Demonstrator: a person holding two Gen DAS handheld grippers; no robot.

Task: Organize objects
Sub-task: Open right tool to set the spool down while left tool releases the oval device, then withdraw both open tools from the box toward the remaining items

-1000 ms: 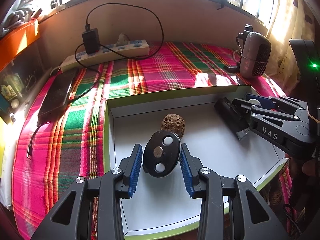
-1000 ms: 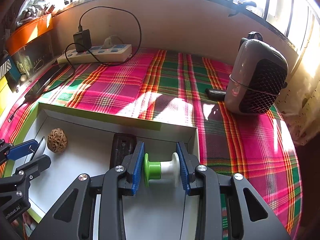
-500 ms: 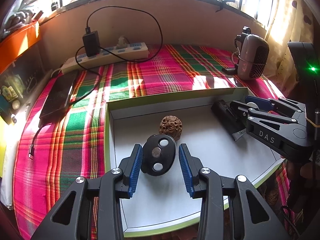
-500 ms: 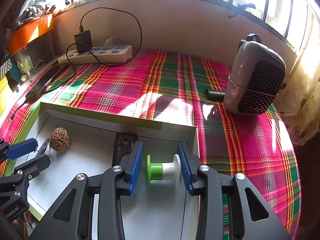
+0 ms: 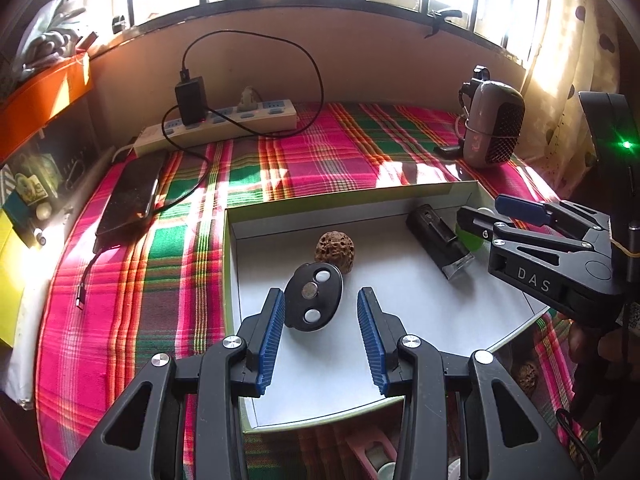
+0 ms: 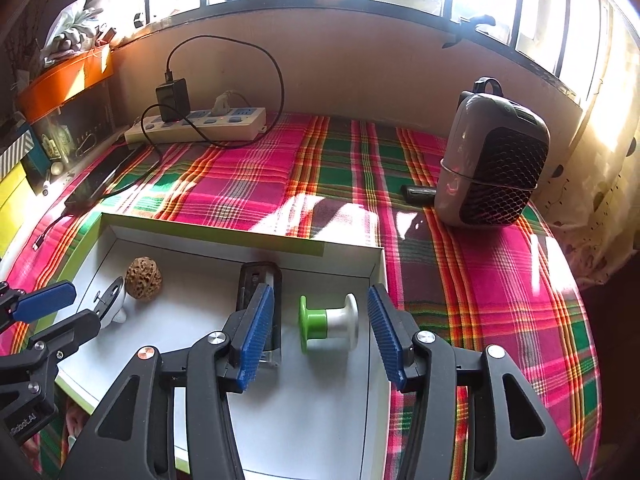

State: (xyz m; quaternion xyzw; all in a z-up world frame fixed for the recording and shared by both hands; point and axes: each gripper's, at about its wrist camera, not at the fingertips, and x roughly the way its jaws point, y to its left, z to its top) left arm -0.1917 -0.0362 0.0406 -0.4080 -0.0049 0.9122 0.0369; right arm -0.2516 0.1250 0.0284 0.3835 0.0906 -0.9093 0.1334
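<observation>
Both grippers hover low over the white box (image 5: 348,204), jaws spread and empty; the left gripper (image 5: 321,334) frames a black oval disc (image 5: 313,297) beside a walnut (image 5: 334,251); the right gripper (image 6: 316,335) straddles a green-and-white spool (image 6: 329,323) lying beside a black case (image 6: 258,280); a grey speaker (image 6: 491,172) stands on the plaid cloth (image 6: 248,176).

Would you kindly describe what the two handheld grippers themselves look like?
Both are matte black plastic frames with triangular cutouts and silver screw heads. The left gripper and right gripper each carry two fingers faced with ribbed blue pads. Seen from the left wrist, the right one bears white "DAS" lettering, and a green light glows above it.
</observation>
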